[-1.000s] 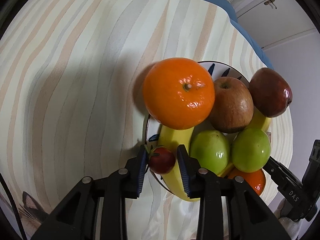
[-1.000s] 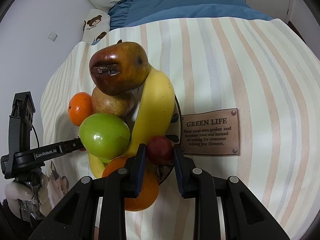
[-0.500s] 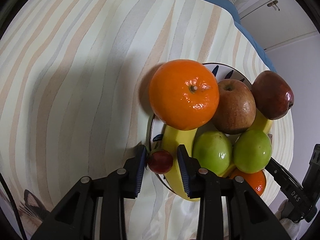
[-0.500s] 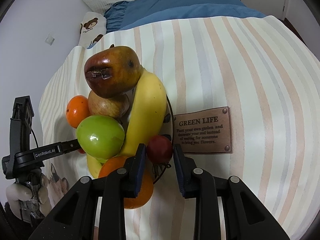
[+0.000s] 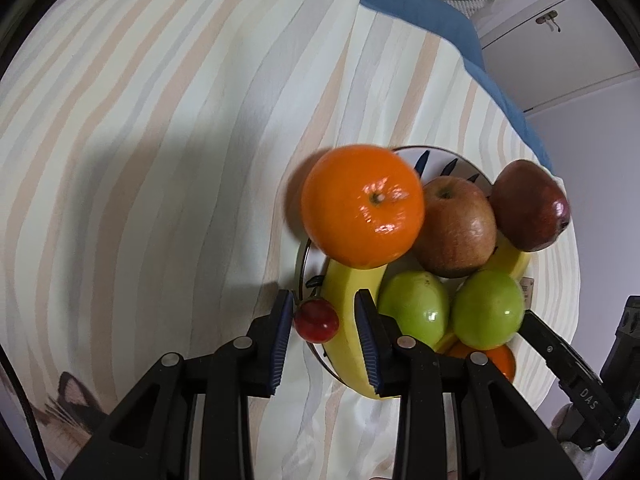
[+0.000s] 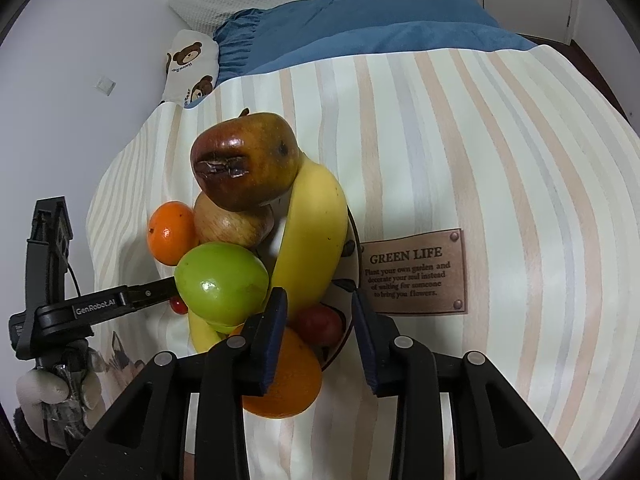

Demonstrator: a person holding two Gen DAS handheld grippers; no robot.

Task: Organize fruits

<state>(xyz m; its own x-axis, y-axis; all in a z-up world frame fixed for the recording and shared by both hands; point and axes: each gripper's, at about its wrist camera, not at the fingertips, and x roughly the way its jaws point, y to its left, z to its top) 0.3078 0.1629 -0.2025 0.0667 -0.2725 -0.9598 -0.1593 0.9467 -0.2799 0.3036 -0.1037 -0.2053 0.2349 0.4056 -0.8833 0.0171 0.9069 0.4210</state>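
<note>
orange [image 5: 362, 206]: glossy, dimpled peel
green apple [image 6: 221, 282]: smooth, shiny
bedspread [image 6: 500, 152]: matt striped cloth
label patch [image 6: 412, 272]: leather-look, metal rivets

A brown leather-look patch [image 6: 414, 273] sewn on the striped cloth [image 6: 500, 160] reads "GREEN LIFE", with smaller lines beneath: "Plant your own garden and decorate your soul instead of waiting for someone to bring you flowers." The left gripper [image 6: 132, 298] carries "GenRobot.AI" in white along its arm. The right gripper [image 5: 560, 364] shows "DAS". The bear-print pillow [image 6: 191, 66] has small lettering, too tiny to read.
</note>
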